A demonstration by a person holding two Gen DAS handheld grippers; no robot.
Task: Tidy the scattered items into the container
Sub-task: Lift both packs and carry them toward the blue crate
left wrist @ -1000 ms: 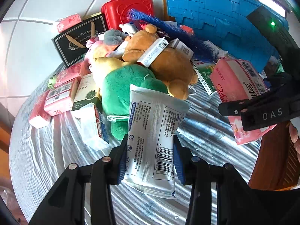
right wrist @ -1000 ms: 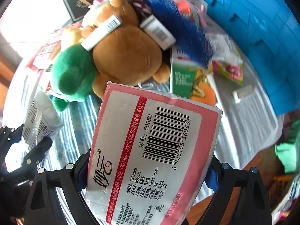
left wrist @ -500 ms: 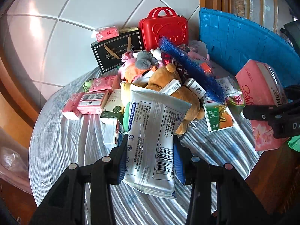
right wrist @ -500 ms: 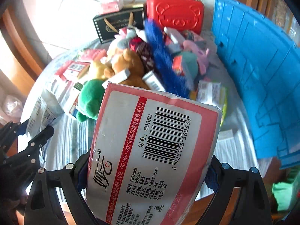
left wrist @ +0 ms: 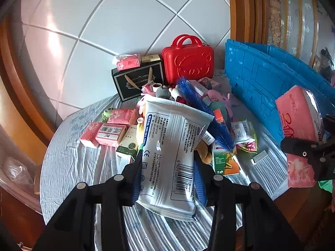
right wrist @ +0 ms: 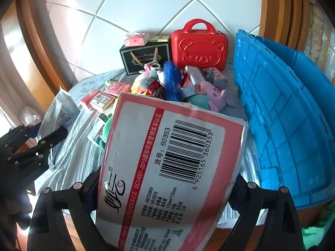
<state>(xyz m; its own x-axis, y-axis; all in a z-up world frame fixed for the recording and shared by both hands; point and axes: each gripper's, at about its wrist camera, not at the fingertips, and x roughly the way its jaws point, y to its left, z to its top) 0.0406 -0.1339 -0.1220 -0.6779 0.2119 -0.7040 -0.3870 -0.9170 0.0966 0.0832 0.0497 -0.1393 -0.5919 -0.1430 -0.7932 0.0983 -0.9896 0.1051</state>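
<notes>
- Left gripper point(left wrist: 167, 175) is clamping a white pouch point(left wrist: 173, 156) between its blue pads, holding it above the table point(left wrist: 69, 167); the pouch's barcode end is sitting low between the jaws and its top edge is leaning toward the pile.
- Right gripper point(right wrist: 165, 190) is squeezing a pink tissue pack point(right wrist: 167, 167) from both sides, barcode face up, and is also holding it clear of the table.
- From the left wrist view, that tissue pack point(left wrist: 299, 129) is showing at the right edge, in front of the crate point(left wrist: 272, 79).
- From the right wrist view, the left gripper point(right wrist: 31, 152) is sitting far left with the pouch point(right wrist: 58, 113) sticking up out of it.
- The blue crate point(right wrist: 282, 115) is standing at the right side of the table, its ribbed wall facing the pile; I cannot see inside it.
- A heap is lying mid-table: plush toys point(right wrist: 150, 81), a blue feather point(left wrist: 201, 108) slanting across them, and a pink pig point(right wrist: 215, 96) near the crate.
- Pink packets point(left wrist: 111, 131) and small boxes are lying at the heap's left side.
- A green carton point(left wrist: 224, 161) is lying flat just right of the pouch.
- At the back, a red case point(left wrist: 188, 60) is standing upright against the tiled wall, with a black box point(left wrist: 138, 79) just beside it and a pink packet point(left wrist: 127, 61) resting on top of that.
</notes>
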